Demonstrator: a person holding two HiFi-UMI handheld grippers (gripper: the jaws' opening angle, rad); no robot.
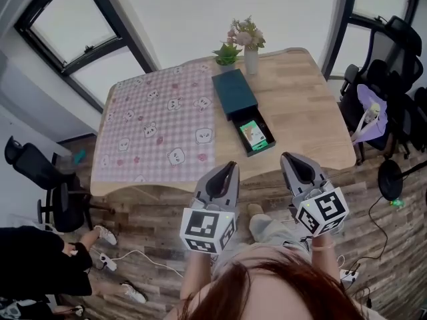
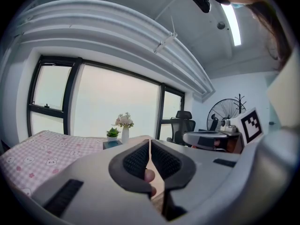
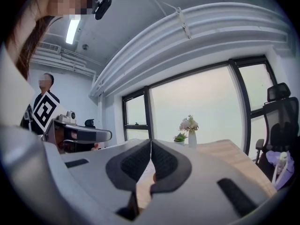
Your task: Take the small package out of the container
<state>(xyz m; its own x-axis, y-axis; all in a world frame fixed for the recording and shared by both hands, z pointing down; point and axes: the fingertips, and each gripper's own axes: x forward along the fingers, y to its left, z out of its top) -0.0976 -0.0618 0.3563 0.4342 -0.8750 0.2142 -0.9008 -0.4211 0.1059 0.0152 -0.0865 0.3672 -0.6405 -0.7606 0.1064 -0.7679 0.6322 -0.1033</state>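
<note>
Left claw (image 1: 227,169) and right claw (image 1: 293,159) are both closed tight and empty, short of the surface (image 1: 313,112). The small package (image 1: 253,133) lies in the open tray of the container (image 1: 235,92), at their 12 o'clock. Arriving unopened, a claw might shove it.

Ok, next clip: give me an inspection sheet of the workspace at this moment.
Surface: wooden table, with a pink checked cloth over its left part.
Job's things: dark container slid open, small package lying in its tray.
Clutter: vase of flowers and potted plant behind the container.
Grippers: left gripper and right gripper both shut and empty, near the table's front edge, apart from the container.
Cables: white cable on the floor at left, black cable at right.
Surroundings: office chair at left, more chairs at right, a person at lower left, windows.
</note>
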